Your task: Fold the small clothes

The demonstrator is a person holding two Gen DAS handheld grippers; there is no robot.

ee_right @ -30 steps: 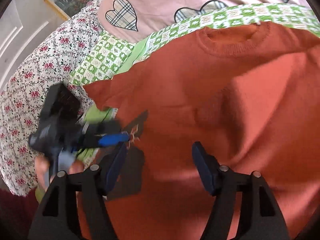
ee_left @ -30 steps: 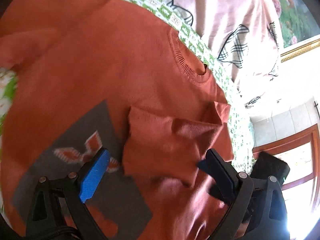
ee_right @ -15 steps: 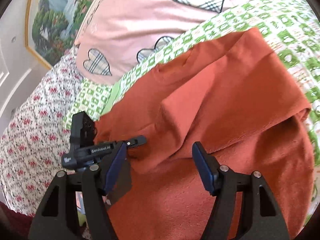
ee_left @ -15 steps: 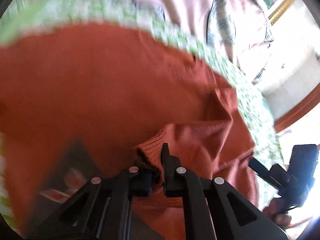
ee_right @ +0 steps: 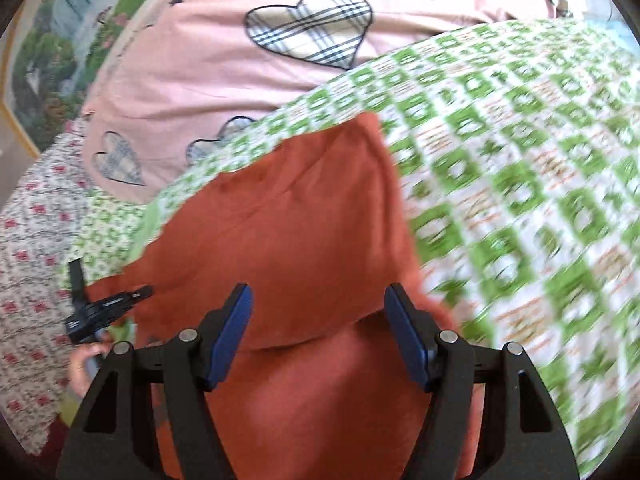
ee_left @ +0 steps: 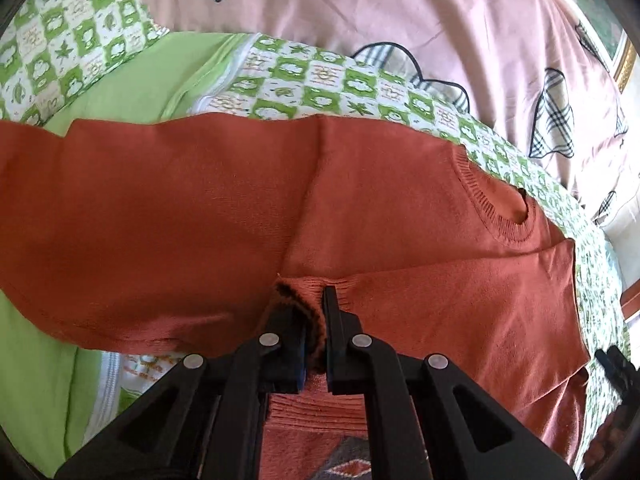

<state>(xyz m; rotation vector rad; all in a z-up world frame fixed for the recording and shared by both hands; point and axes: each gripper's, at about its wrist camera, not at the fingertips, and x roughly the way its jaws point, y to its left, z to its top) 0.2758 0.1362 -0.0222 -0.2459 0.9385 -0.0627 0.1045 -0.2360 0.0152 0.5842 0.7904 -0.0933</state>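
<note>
Pinching a ribbed cuff of the rust-orange sweater, the left gripper has its jaws pressed together on the knit, fabric bunched between them. Directly below the jaws in the left wrist view there's more ribbing and a grey patterned patch, partly hidden by the gripper body.

The right gripper hovers with jaws wide apart, nothing between the blue pads, over a stretch of sweater that's doubled over itself, one layer's edge lying across the layer under it.

Sweater lies spread on the green-and-white checked sheet, collar at the far right in the left view. The right sleeve looks brought in across the body toward the pinched cuff; the left sleeve reaches out flat and unfolded, over the plain green cloth.

Status call: early to mid fold. One sleeve tuck in progress, not released. Left to do: lay that cuff down, fold in the other sleeve, then fold the body.

Beyond the sheet: pink bedding with plaid hearts, floral cloth off to the side, framed landscape painting on the wall.
</note>
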